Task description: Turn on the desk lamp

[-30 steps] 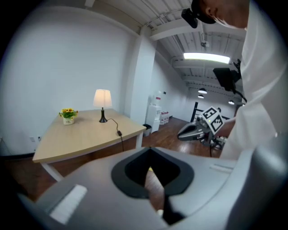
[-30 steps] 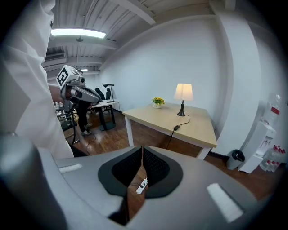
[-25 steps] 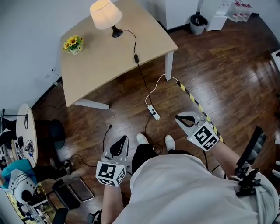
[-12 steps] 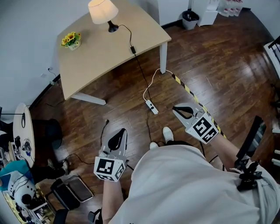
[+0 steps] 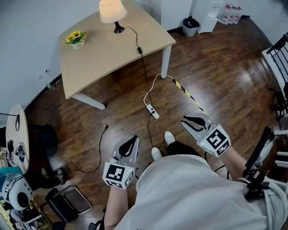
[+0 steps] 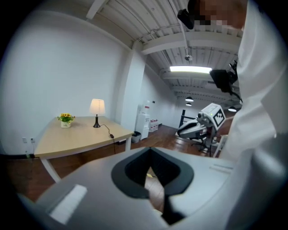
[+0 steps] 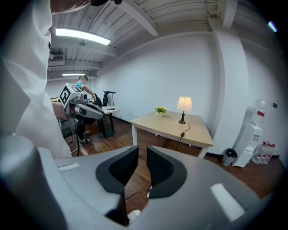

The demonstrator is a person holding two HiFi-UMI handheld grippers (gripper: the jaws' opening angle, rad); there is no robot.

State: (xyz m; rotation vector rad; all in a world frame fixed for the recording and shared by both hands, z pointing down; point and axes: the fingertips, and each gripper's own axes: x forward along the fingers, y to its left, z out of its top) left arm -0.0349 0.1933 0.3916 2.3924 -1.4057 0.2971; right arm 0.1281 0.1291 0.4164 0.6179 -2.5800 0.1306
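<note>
The desk lamp (image 5: 112,11), with a cream shade on a thin black stem, stands at the far corner of the wooden table (image 5: 112,58). Its black cord carries an inline switch (image 5: 139,50) and drops to a white power strip (image 5: 152,111) on the floor. The lamp (image 6: 96,108) looks small and far off in the left gripper view, and the lamp (image 7: 183,104) does too in the right gripper view. Both grippers hang at waist height, well short of the table. My left gripper (image 5: 133,138) is shut and empty. My right gripper (image 5: 184,119) holds nothing, its jaws a narrow gap apart.
A pot of yellow flowers (image 5: 75,38) sits on the table's left side. A dark bin (image 5: 191,25) stands by the far wall. Yellow-black tape (image 5: 189,96) crosses the wood floor. A loose black cable (image 5: 101,143) and cluttered gear (image 5: 20,179) lie on the left.
The person has shifted their feet and the view has swung a little. Both grippers stay low near the body, the left one slightly further right. The jaws look unchanged.
</note>
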